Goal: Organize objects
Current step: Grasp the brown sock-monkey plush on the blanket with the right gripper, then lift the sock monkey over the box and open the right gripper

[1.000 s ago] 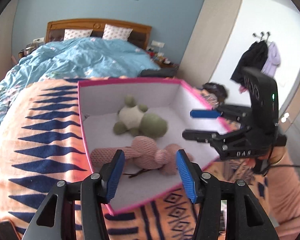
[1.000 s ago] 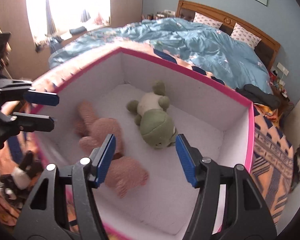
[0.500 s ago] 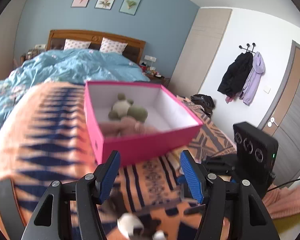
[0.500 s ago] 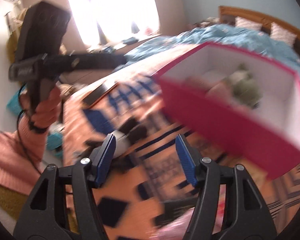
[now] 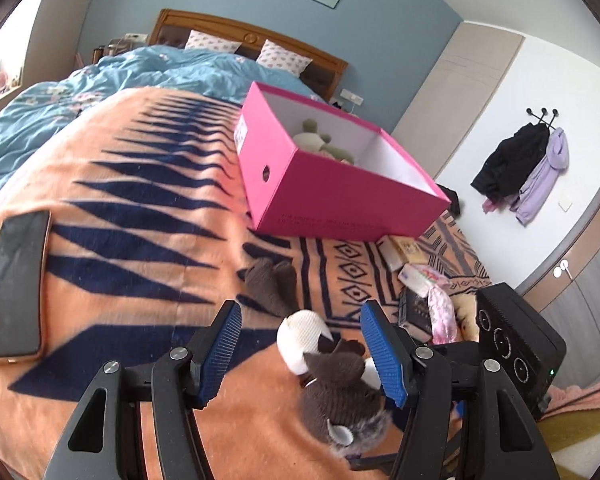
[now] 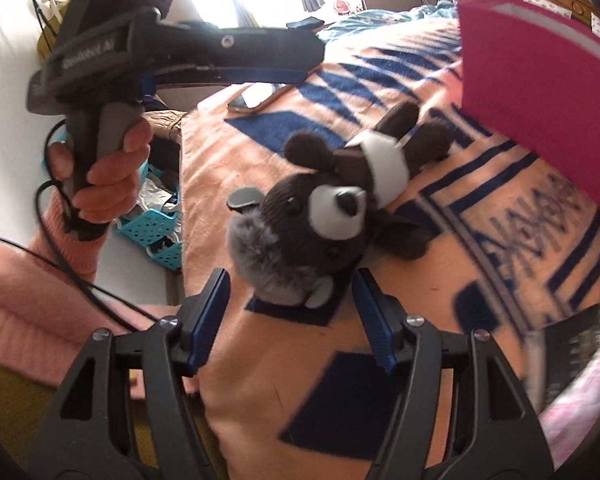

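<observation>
A: On the bed, what?

B: Pink box (image 5: 340,196), lid off, standing on an orange blanket (image 5: 120,208) with navy triangles. Inside, against the white lining, a green plush (image 5: 320,142); rest of the floor hidden behind the near wall.

A: Outside the box?

B: Brown plush (image 6: 332,200) with white muzzle, lying flat on the blanket just in front of the box, not touching it. Further left, a phone (image 5: 16,284). Right of the plush, small packets and a dark book (image 5: 416,308), blurred.

A: And the tongs?

B: Left gripper (image 5: 302,350) spread wide over the plush, pads clear of it. Right gripper (image 6: 290,312) likewise wide, head of the plush just beyond its tips, nothing pinched. Hand (image 6: 100,176) in a pink sleeve gripping the left handle.
</observation>
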